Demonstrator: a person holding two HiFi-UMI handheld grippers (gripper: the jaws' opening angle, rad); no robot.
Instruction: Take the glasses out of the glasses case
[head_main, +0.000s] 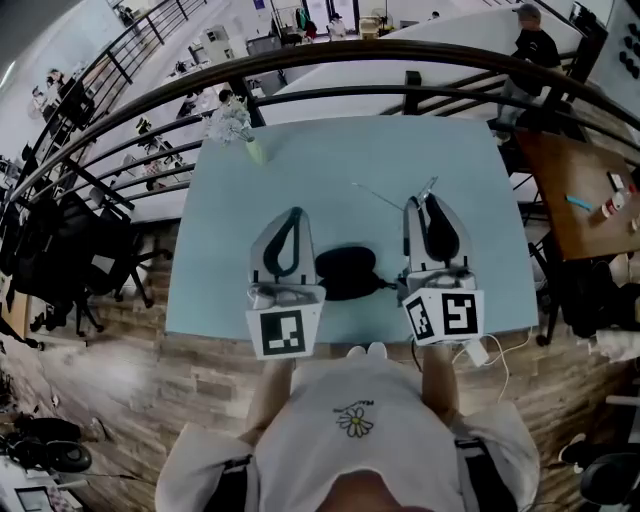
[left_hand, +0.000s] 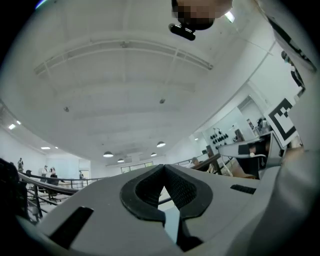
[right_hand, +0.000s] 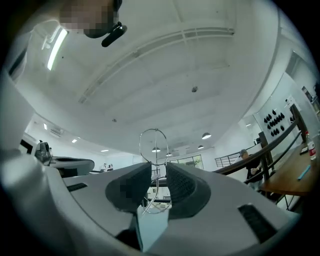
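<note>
A black glasses case lies on the light blue table near its front edge, between my two grippers. The right gripper is lifted above the table, right of the case, and is shut on thin wire-rimmed glasses. One temple sticks out to the left. In the right gripper view a round wire rim of the glasses stands up between the pads of the gripper. The left gripper hovers left of the case, jaws shut and empty, with the tips of the gripper touching.
A small vase of pale flowers stands at the table's far left corner. A dark curved railing runs behind the table. A white cable and plug hang at the front right edge. A brown table stands to the right.
</note>
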